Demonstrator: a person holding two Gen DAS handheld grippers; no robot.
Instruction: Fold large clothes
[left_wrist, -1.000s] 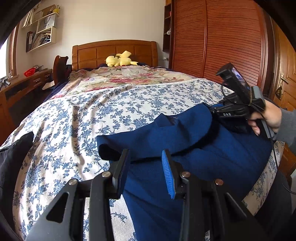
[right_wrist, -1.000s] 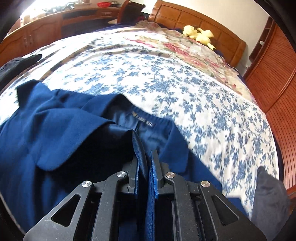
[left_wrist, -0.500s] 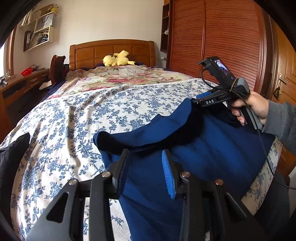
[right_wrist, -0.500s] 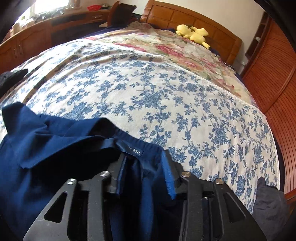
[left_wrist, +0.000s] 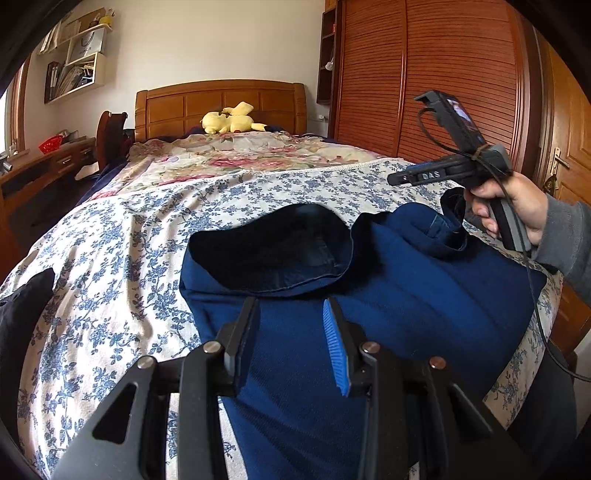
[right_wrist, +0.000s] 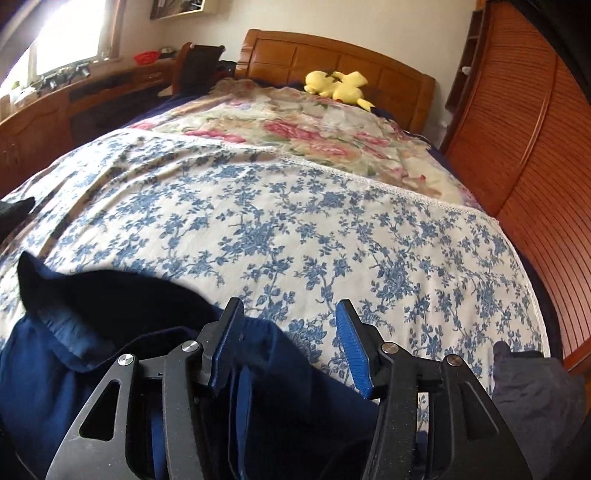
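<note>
Released since the earlier frame, the dark blue garment (left_wrist: 388, 302) no longer sits between the jaws of the right gripper (right_wrist: 291, 339), which has risen clear of the cloth with its blue-padded jaws spread wide apart — nothing held. Seen from the left wrist view, the right gripper (left_wrist: 397, 180) is gripped by a hand (left_wrist: 513, 206) in a grey sleeve, above the garment's far right part. Left gripper (left_wrist: 291, 332): black fingers, one with a blue ribbed pad, jaws apart and empty, poised over the near part of the garment.

Garment: spread across the near end of the bed, on the white bedspread with blue flowers (left_wrist: 122, 258), reaching toward the bed's right edge; a folded-over flap exposes a darker lining (left_wrist: 273, 251) toward the bed's middle. In the right wrist view the garment (right_wrist: 66, 373) fills the lower left.

Surroundings — a yellow plush toy (left_wrist: 231, 119) lies against the wooden headboard (left_wrist: 221, 99); a slatted wooden wardrobe (left_wrist: 443, 74) stands along the bed's right side; a dark cloth (left_wrist: 18, 325) lies at the bed's near left edge.
</note>
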